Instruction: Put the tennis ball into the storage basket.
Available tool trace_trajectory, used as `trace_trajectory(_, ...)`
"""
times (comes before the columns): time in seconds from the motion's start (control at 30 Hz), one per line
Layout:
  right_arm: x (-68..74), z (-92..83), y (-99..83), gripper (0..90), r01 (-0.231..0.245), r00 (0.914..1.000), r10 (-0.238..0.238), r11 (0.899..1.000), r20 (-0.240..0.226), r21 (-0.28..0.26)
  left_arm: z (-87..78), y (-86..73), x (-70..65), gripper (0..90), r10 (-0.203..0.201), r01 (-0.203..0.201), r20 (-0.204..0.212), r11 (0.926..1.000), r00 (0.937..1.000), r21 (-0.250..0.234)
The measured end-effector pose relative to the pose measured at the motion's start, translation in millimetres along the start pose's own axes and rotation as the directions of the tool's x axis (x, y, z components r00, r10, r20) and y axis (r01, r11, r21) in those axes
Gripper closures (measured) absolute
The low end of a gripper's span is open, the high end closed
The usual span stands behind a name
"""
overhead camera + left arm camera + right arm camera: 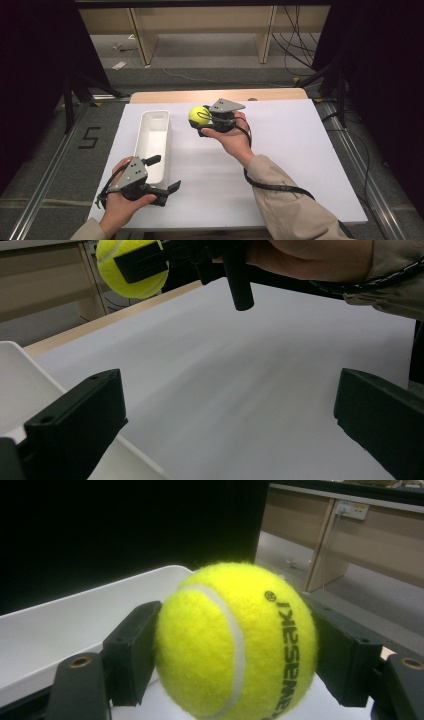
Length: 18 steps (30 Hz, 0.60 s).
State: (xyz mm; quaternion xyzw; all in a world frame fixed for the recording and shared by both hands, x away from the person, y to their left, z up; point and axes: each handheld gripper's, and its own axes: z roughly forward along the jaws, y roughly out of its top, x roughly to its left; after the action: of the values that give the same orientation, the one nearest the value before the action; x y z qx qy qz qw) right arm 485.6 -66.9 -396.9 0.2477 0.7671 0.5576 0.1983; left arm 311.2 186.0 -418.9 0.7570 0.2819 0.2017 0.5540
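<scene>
A yellow tennis ball (198, 115) hangs above the white table sheet, just right of the far end of a long white tray (151, 145). My right gripper (202, 120) is shut on it. In the right gripper view the ball (235, 642) sits squeezed between both black pads, with the tray's white wall (55, 630) behind it. My left gripper (162, 175) rests near the tray's near end, open, nothing between its jaws. In the left gripper view the ball (131, 267) appears at top left, held by the other gripper, and the tray's edge (15, 375) lies at lower left.
The white sheet (290, 150) covers most of the wooden table (215, 95). A dark cable trails along the right sleeve (280, 187). Metal rails and floor cables run along both sides of the table. Wooden furniture legs stand beyond the far edge.
</scene>
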Motion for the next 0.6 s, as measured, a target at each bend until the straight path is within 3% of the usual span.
trace_trajectory(0.6,5.4,5.1,2.5,27.3,0.001,0.9999,-0.001,1.0,-0.014,-0.004,0.1,0.0,0.0,0.0,0.001,-0.001,0.0,1.0,1.0,-0.001)
